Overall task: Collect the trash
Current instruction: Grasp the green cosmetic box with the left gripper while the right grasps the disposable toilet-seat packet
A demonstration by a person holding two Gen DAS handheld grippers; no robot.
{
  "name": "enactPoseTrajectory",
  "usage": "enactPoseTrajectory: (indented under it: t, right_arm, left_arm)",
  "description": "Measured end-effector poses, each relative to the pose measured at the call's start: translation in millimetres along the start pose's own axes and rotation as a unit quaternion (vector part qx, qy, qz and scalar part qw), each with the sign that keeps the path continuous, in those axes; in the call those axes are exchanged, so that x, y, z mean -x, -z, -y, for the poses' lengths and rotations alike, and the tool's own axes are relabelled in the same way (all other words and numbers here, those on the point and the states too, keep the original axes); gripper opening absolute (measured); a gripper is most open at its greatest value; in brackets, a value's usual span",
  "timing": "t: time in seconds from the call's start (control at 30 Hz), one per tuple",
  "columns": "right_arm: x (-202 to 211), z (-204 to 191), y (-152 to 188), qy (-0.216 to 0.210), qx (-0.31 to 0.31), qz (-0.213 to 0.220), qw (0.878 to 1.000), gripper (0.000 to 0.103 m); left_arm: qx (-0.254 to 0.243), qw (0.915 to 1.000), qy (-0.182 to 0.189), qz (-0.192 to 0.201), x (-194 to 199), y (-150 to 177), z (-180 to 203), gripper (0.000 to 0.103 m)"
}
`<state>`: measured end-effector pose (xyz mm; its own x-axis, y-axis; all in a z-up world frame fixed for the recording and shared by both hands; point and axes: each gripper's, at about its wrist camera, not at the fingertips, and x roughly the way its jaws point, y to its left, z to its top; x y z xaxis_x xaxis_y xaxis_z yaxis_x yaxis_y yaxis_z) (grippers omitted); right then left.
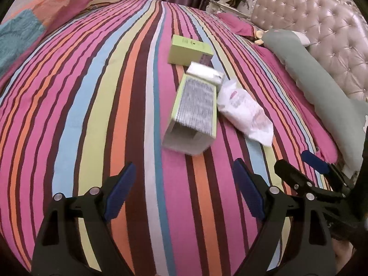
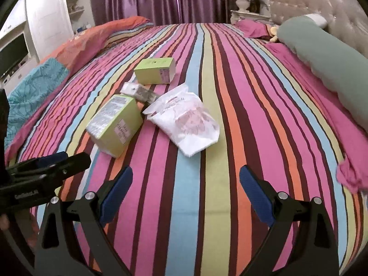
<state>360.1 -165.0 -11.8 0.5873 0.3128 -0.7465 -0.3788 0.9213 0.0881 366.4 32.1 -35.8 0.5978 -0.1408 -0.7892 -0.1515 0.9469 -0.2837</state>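
Left gripper (image 1: 184, 177) wide open, nothing between its blue pads, hovering over the striped bedspread (image 1: 92, 115) just short of the trash. Right gripper (image 2: 186, 181) also wide open, empty, over the same cover w/ the trash ahead and to its left.

Surface: big bed w/ multicolour stripes (pink, maroon, orange, lt blue, pale green) running away from the cameras. Trash sits in a loose cluster near mid-bed: near green box (image 1: 193, 112) lying on its side, open end toward the left cam; far green box (image 1: 189, 50) beyond it; small white packet (image 1: 205, 73) between the two, touching the near box's far end; crumpled white plastic bag (image 1: 243, 112) w/ pink print just beside the near box on its right.

Room: tufted headboard (image 1: 322, 34) on the right, long grey-green bolster (image 1: 310, 69) along it, purple curtains (image 2: 149, 0) at the back, orange/teal folded quilt (image 1: 46, 11) at the far left edge, nightstand w/ white vase (image 2: 243, 4) in the back corner.

View diffs: right cam shows a white wardrobe w/ shelves (image 2: 50, 11) and a dark screen (image 2: 13, 55) on the left, outside the left cam's frame; it also shows a label on the near box's side (image 2: 123, 131). Left cam alone shows the box's hollow open end. Each cam catches the other gripper at its edge: right one (image 1: 306, 168), left one (image 2: 59, 161).
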Motion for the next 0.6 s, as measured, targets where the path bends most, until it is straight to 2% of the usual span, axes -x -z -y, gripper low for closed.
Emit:
enactPoseTrajectory:
  t: [0.33, 0.6]
  right_arm:
    - [-40, 4, -35, 0.004, 0.054, -0.025, 0.998, 0.089]
    - [-65, 6, -49, -0.02, 0.065, -0.042, 0.997, 0.09]
  left_arm:
    - [-0.01, 0.9999, -0.006, -0.012, -36, -34, 8, 0.084]
    - [-0.015, 0.9996, -0.01, -0.02, -56, -51, 1, 0.084]
